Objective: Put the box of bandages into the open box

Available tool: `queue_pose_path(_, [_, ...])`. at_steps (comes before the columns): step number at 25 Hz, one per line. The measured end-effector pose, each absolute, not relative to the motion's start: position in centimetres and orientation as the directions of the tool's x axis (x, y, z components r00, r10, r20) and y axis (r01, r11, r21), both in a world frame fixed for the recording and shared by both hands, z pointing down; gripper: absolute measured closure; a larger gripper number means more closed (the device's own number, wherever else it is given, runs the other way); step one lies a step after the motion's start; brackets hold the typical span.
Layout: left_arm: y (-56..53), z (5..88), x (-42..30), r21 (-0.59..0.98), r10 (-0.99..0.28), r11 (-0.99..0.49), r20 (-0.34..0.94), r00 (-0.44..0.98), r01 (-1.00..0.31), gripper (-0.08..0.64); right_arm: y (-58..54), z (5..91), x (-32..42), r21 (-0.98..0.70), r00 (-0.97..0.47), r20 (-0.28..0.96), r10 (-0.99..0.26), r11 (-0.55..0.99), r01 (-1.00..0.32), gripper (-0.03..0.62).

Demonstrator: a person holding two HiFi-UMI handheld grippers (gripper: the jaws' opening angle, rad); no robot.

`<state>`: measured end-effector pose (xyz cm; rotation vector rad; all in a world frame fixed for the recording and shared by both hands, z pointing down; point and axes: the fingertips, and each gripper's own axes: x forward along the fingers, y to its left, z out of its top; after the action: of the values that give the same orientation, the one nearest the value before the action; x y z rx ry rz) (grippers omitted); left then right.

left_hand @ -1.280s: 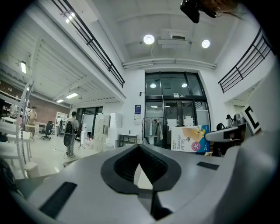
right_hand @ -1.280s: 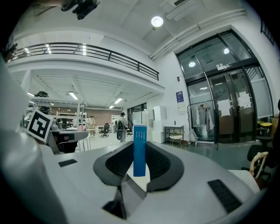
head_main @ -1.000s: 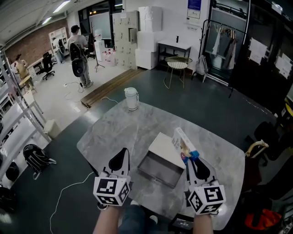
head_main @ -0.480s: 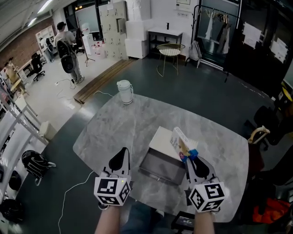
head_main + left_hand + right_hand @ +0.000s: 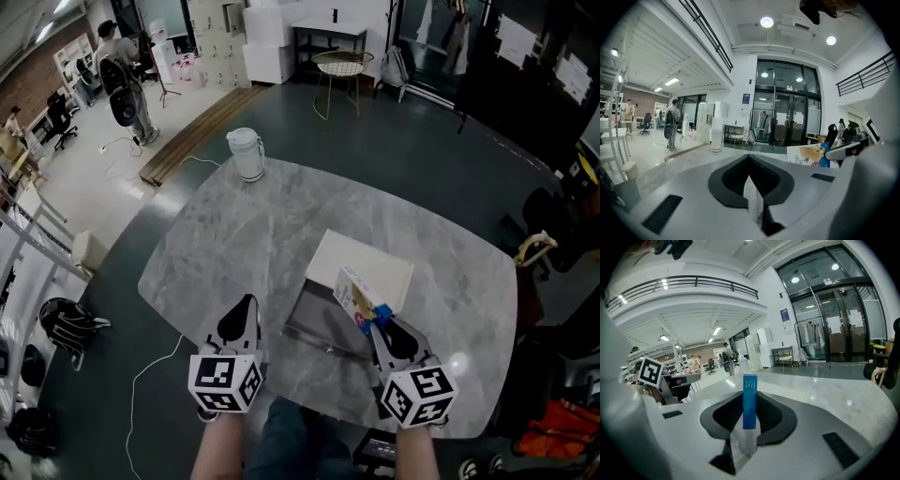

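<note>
Clamping the bandages [image 5: 359, 297], the right gripper [image 5: 381, 325] hovers over the open box [image 5: 315, 330]; release remains; the left gripper [image 5: 246, 307] is closed, empty.

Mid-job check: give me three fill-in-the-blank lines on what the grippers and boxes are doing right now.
1. The box of bandages is clamped in the ____ gripper, beside the open box.
2. The left gripper has its jaws ____, with nothing between them.
3. The white jug stands at the marble table's ____ edge, away from the person.

Missing words: right; shut; far
</note>
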<state>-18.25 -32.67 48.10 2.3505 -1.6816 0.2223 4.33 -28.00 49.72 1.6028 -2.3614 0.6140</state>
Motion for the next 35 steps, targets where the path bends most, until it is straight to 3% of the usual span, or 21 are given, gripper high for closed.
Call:
queue_pose_path(9, [-32.2, 51.3, -21.5, 0.129, -0.901, -0.235, 0.342, 0.266, -0.963, 0.548, -26.8, 55.0, 2.9, -0.277, -0.422, 0.544, -0.726, 0.319, -0.906, 0.492])
queue_pose_path(23, [-34.7, 51.1, -22.2, 0.145, -0.903, -0.223, 0.342, 0.260, -0.964, 0.548, -27.7, 59.5, 2.8, -0.467, -0.499, 0.706, -0.501, 0.200, -0.861, 0.492])
queue_pose_path(30, [-35.8, 50.4, -22.4, 0.142, -0.906, -0.219, 0.338, 0.255, -0.965, 0.548, -27.0, 62.8, 3.9, -0.321, -0.372, 0.857, -0.357, 0.195, -0.927, 0.472])
queue_pose_path(35, [-36.1, 50.4, -23.3, 0.143, -0.910, -0.198, 0.340, 0.236, -0.970, 0.548, -26.8, 64.0, 3.6, -0.300, -0.349, 0.879, -0.325, 0.193, -0.934, 0.474])
